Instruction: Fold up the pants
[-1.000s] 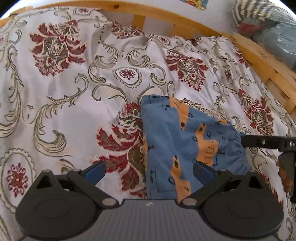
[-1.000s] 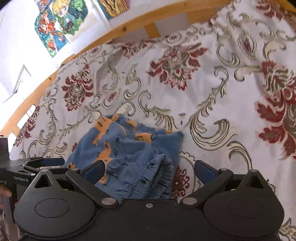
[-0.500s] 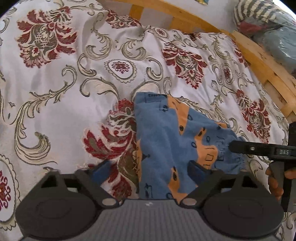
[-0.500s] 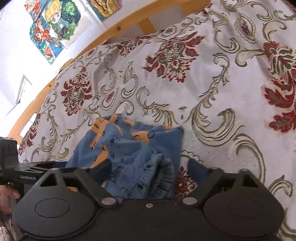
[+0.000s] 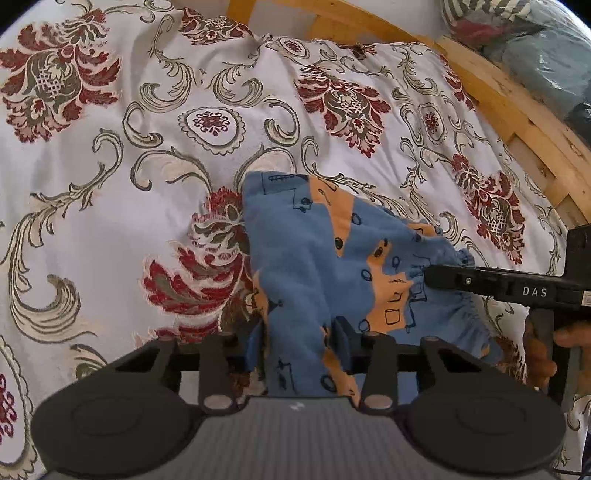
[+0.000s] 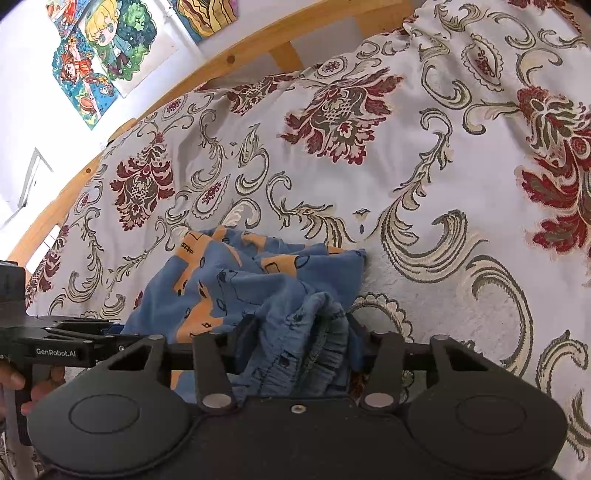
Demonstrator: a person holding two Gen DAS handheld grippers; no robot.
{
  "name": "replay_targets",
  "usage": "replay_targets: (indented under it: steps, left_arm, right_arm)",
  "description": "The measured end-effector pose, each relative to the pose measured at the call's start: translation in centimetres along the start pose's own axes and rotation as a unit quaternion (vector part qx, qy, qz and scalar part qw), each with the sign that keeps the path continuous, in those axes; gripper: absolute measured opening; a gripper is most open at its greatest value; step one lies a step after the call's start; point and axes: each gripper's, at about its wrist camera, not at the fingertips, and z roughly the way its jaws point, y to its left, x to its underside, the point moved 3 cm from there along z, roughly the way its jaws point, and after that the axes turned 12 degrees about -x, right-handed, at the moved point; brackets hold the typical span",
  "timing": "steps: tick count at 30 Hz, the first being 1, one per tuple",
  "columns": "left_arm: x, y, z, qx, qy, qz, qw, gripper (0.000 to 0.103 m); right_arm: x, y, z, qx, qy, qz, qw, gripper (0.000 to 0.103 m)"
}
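Observation:
The small blue pants (image 5: 317, 266) with orange print lie folded on the floral bedspread. My left gripper (image 5: 299, 343) is shut on the near edge of the pants. My right gripper (image 6: 301, 343) is shut on the gathered elastic waistband of the pants (image 6: 258, 288). The right gripper also shows from the side in the left wrist view (image 5: 491, 282), reaching in from the right with a hand on its handle. The left gripper shows at the left edge of the right wrist view (image 6: 70, 338).
The patterned bedspread (image 5: 184, 147) covers the bed all around the pants. A wooden bed frame (image 5: 517, 110) runs along the far and right sides, with bundled bedding (image 5: 517, 33) beyond it. Posters (image 6: 107, 55) hang on the wall.
Both grippers moved in on the pants and closed their fingers from wide open onto the fabric: the left on the near edge, the right on the waistband.

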Motion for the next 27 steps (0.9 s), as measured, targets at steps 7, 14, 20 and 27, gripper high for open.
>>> replay_targets:
  steps: [7, 14, 20, 27]
  left_arm:
    - [-0.3, -1.2, -0.5, -0.019, -0.003, 0.017, 0.9997, 0.023]
    - [-0.2, -1.5, -1.6, -0.018, -0.016, 0.015, 0.9996, 0.020]
    - [-0.1, -1.9, -2.7, -0.025, -0.033, 0.022, 0.9989, 0.018]
    - [0.5, -1.5, -2.3, -0.027, -0.026, 0.015, 0.9992, 0.018]
  right_arm:
    - [0.1, 0.8, -0.8, 0.001, -0.017, -0.011, 1.000, 0.031]
    - [0.2, 1.7, -1.8, -0.009, -0.039, -0.012, 0.999, 0.025]
    - [0.4, 2.5, -2.4, -0.013, -0.050, -0.017, 0.999, 0.024]
    - [0.4, 2.0, -1.5, -0.005, -0.027, -0.017, 0.999, 0.042]
